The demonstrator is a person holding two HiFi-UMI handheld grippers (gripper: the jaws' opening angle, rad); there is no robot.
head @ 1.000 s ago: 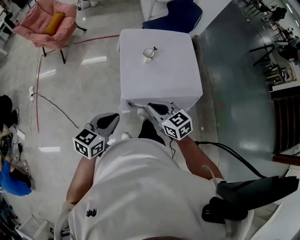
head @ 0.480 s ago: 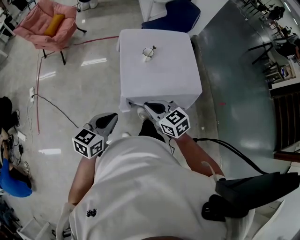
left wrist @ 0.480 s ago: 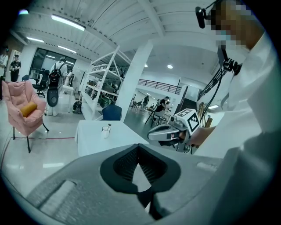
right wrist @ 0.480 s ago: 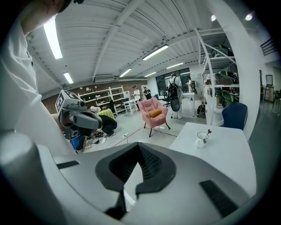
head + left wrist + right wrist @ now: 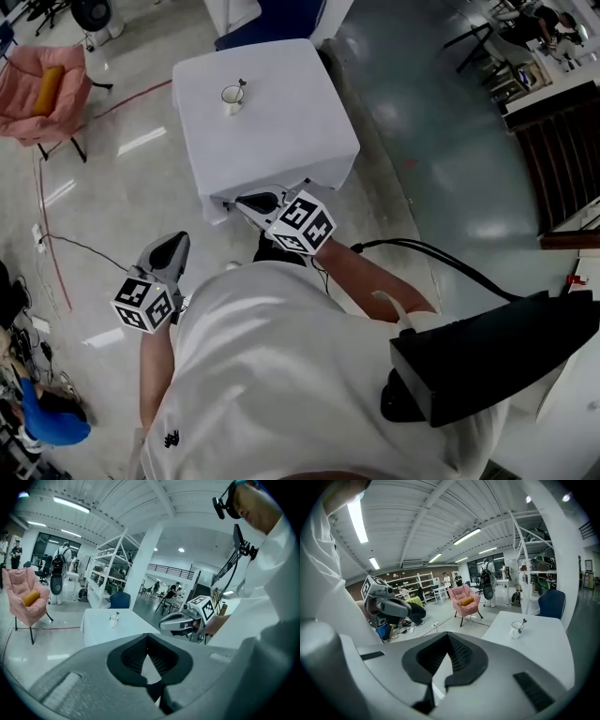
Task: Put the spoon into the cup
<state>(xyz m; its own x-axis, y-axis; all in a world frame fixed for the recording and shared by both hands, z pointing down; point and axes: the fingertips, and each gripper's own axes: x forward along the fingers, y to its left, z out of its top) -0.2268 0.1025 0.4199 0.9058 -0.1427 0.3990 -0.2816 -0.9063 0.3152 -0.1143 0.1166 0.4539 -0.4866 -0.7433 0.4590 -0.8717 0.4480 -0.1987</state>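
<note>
A square table (image 5: 281, 131) with a white cloth stands on the shiny grey floor. On its far part sits a small see-through cup (image 5: 231, 97), and a thin spoon (image 5: 240, 86) already stands inside it, with its dark top end poking out over the rim. The cup sits alone on the cloth, well apart from both tools. A person (image 5: 281, 375) in a white shirt stands at the near side of the table and holds one tool in each hand. The right gripper (image 5: 242, 199) hangs just at the near edge of the table. Its two jaws are pressed together and nothing is between them. The left gripper (image 5: 174, 242) is lower and off to the side, over the bare floor. Its jaws are together too, with nothing in them. In the right gripper view the cup (image 5: 516, 629) and the spoon (image 5: 523, 622) show far ahead on the white cloth. A soft pink chair (image 5: 37, 84) with a yellow cushion stands off to the left of the table, and a blue chair (image 5: 272, 17) stands behind it.
</note>
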